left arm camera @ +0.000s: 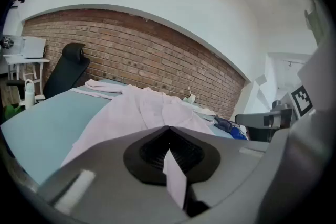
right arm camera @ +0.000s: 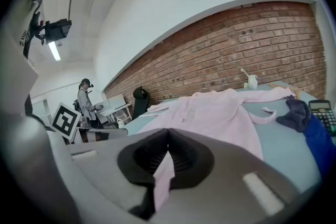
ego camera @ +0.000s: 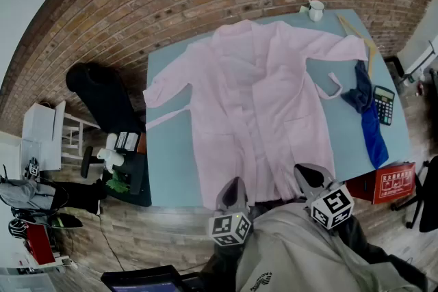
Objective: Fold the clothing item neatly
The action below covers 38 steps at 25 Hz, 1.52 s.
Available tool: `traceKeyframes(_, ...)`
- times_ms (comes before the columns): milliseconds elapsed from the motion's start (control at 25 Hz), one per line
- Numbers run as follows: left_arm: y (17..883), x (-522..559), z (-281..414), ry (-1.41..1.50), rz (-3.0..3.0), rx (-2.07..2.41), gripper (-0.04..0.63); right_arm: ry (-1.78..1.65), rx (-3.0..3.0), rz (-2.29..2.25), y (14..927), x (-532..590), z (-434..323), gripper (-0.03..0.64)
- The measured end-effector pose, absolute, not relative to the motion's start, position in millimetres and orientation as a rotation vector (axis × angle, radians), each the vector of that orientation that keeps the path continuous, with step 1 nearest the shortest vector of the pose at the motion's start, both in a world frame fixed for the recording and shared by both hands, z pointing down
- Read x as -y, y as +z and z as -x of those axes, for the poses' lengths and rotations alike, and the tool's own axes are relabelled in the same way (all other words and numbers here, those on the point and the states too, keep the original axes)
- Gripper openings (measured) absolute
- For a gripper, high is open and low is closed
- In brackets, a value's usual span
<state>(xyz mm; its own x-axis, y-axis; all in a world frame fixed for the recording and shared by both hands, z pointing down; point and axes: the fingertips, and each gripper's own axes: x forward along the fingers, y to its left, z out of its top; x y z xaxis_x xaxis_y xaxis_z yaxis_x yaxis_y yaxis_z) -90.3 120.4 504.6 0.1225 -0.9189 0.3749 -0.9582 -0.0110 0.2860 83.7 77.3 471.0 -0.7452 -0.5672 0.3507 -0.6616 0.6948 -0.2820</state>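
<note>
The pink robe point(ego camera: 253, 113) lies open and flat on the desk point(ego camera: 171, 167). My left gripper point(ego camera: 234, 182) and right gripper point(ego camera: 306, 173) each have jaws clenched on its near hem. I judge this is the first fold; next I must lift both corners evenly toward the collar.
</note>
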Motion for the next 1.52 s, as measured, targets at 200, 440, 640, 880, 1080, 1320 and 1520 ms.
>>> traceKeyframes(200, 508, -121, 77, 0.13, -1.953, 1.799, 0.008, 0.595, 2.657, -0.948, 480, -82, -88, 0.003)
traceKeyframes(440, 513, -125, 69, 0.163, -1.938, 1.816, 0.008, 0.6, 2.675, -0.912, 485, -81, -91, 0.003)
traceKeyframes(640, 516, -127, 58, 0.166, -1.895, 1.847, 0.008, 0.688, 2.659, -0.889, 496, -76, -105, 0.003)
traceKeyframes(880, 503, -124, 87, 0.158, -1.784, 1.992, 0.008, 0.749, 2.639, -0.767, 506, -71, -93, 0.003)
traceKeyframes(1080, 495, -121, 158, 0.27, -1.778, 2.122, 0.012, 0.7, 2.547, -0.734, 526, -64, -80, 0.002)
traceKeyframes(1320, 487, -54, 278, 0.295, -1.774, 2.206, 0.065, 0.633, 2.489, -0.84, 531, -32, -6, 0.003)
traceKeyframes(1520, 500, 4, 354, 0.377, -1.793, 2.169, 0.138, 0.476, 2.546, -0.872, 503, 1, 94, 0.003)
